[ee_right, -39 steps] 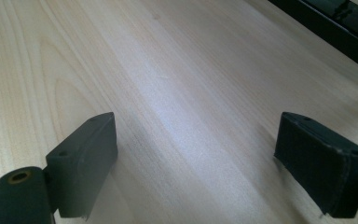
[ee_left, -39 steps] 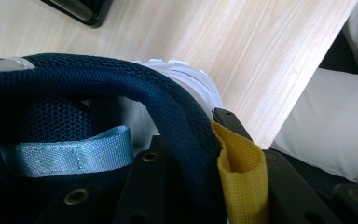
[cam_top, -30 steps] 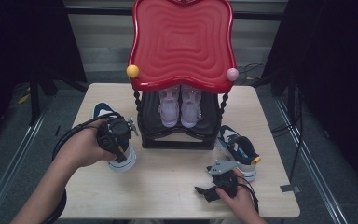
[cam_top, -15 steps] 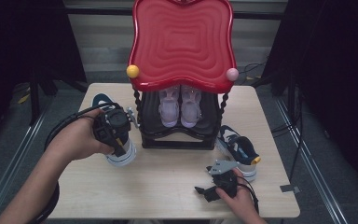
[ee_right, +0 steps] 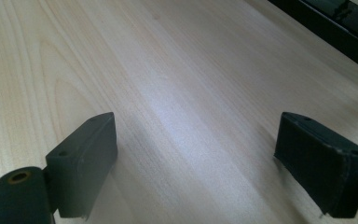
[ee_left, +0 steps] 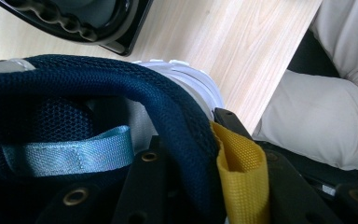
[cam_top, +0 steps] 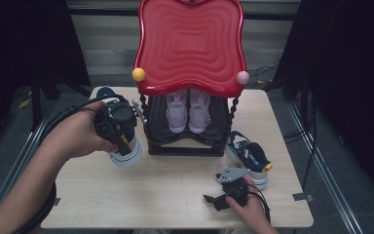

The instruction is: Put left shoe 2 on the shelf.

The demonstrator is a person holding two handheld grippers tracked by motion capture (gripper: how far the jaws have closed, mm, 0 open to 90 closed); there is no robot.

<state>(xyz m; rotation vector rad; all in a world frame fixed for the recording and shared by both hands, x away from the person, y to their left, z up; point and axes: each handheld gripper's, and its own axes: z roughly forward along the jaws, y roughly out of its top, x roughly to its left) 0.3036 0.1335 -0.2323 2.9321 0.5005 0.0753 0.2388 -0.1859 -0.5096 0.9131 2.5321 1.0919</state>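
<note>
A navy and white sneaker (cam_top: 126,153) stands left of the black shoe rack (cam_top: 185,147). My left gripper (cam_top: 123,141) comes down on its heel. In the left gripper view the left gripper (ee_left: 191,135) is shut on the sneaker's navy mesh collar (ee_left: 121,84), one jaw inside the shoe and one outside, beside a yellow pull tab (ee_left: 240,158). The matching sneaker (cam_top: 248,156) lies right of the rack. My right gripper (cam_top: 212,200) rests low near the table's front edge. Seen in its own view, the right gripper (ee_right: 196,154) is open over bare wood.
The rack has a big wavy red top (cam_top: 190,44) with a yellow ball and a pink ball at its corners. A pair of white and pink sneakers (cam_top: 189,109) sits inside it. The wooden table (cam_top: 165,190) has dark floor around it. A trouser leg (ee_left: 326,93) lies past its edge.
My left gripper has moved away from the person, toward the rack, taking the sneaker's heel with it. The right gripper has stayed where it was.
</note>
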